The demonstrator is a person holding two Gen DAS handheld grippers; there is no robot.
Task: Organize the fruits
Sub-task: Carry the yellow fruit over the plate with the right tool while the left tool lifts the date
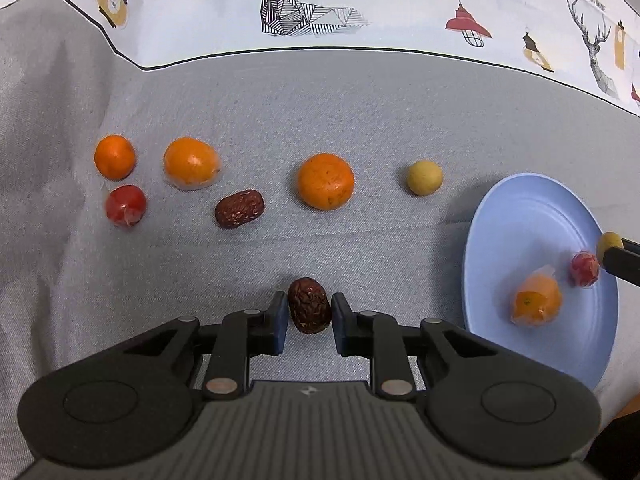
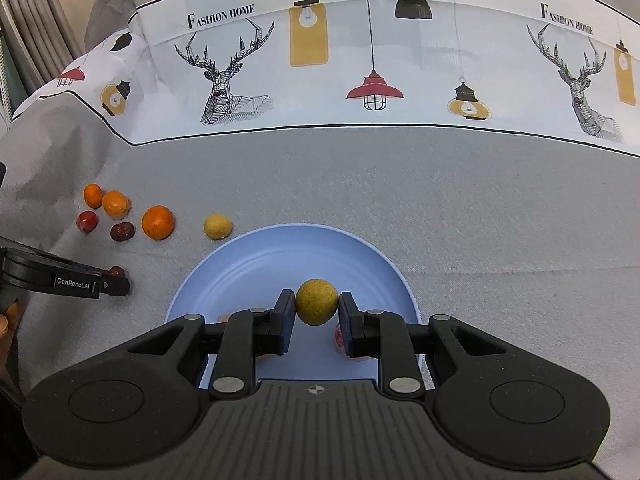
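Left tongs [image 1: 310, 307] pinching red date [image 1: 309, 305]; right tongs [image 2: 317, 305] pinching yellow-green fruit [image 2: 317, 301] over blue plate [image 2: 256, 256]; two fruits plated, six loose on counter [image 1: 360, 100]

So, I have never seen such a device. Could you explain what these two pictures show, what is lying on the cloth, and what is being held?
No robot here: a person holds a pair of hand-held tongs in each hand, with a camera on each looking along its fingers. One picture comes from the left tongs, the other from the right tongs.

The left tongs hold a wrinkled dark red date just above the grey cloth. The right tongs hold a yellow-green ball-shaped fruit over the blue plate.

On the plate already lie a wrapped orange fruit and a small wrapped red fruit. On the cloth remain three orange fruits, a second red one, another date and a pale yellow ball.
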